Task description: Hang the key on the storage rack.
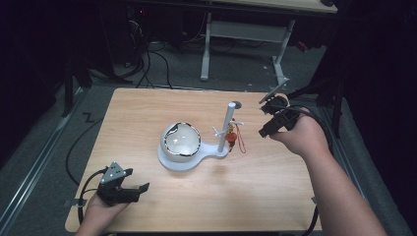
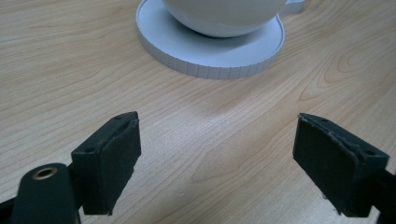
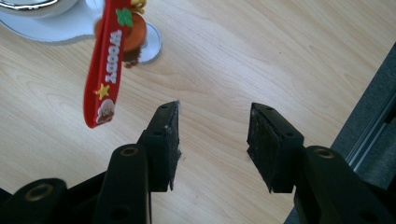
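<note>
Two grippers stand spread and empty: the left gripper (image 1: 143,189) at lower left, the right gripper (image 1: 262,132) right of centre. The strap (image 3: 105,70) already hangs on the stand (image 1: 227,129) at mid-frame, so little seems left.

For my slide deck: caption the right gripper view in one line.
Right tool, jaws open and empty, over the wooden table beside a red "WOODY" strap hanging at the white stand.
</note>
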`<state>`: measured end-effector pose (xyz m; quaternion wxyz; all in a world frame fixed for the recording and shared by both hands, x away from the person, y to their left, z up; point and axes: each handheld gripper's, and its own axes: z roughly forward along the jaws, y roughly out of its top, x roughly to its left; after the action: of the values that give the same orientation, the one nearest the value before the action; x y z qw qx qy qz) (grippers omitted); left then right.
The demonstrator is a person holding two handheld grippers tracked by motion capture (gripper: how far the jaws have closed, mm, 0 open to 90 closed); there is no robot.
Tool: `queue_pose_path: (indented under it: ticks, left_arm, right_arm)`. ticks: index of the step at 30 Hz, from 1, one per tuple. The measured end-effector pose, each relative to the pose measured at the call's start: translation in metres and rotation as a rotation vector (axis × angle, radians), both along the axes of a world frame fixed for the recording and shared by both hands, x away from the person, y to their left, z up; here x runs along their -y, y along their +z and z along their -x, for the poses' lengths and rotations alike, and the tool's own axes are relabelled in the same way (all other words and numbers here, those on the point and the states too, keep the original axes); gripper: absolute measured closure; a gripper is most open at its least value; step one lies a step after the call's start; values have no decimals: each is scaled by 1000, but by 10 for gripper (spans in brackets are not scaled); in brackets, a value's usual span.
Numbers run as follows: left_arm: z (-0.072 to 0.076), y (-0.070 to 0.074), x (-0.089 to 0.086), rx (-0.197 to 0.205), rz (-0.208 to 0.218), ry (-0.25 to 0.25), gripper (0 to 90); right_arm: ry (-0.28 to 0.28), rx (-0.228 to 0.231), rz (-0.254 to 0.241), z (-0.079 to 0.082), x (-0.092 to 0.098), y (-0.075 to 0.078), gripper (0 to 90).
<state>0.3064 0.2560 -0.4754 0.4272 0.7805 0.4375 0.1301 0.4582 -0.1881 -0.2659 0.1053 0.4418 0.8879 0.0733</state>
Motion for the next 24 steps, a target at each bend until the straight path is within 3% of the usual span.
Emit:
queue_pose_path:
  ticks: [8, 16, 17, 24]
  left_arm:
    - [-1, -1, 2, -2, -7, -1, 160]
    - [-2, -3, 3, -11, -15, 0, 160]
    - [-2, -3, 3, -11, -14, 1, 160]
    - [-2, -3, 3, -12, -16, 0, 160]
  right_arm:
    - [-24, 31, -31, 16, 20, -27, 508]
    - [-15, 46, -65, 34, 34, -67, 493]
    - [-17, 47, -78, 39, 36, -77, 490]
    - [-31, 85, -131, 53, 40, -104, 464]
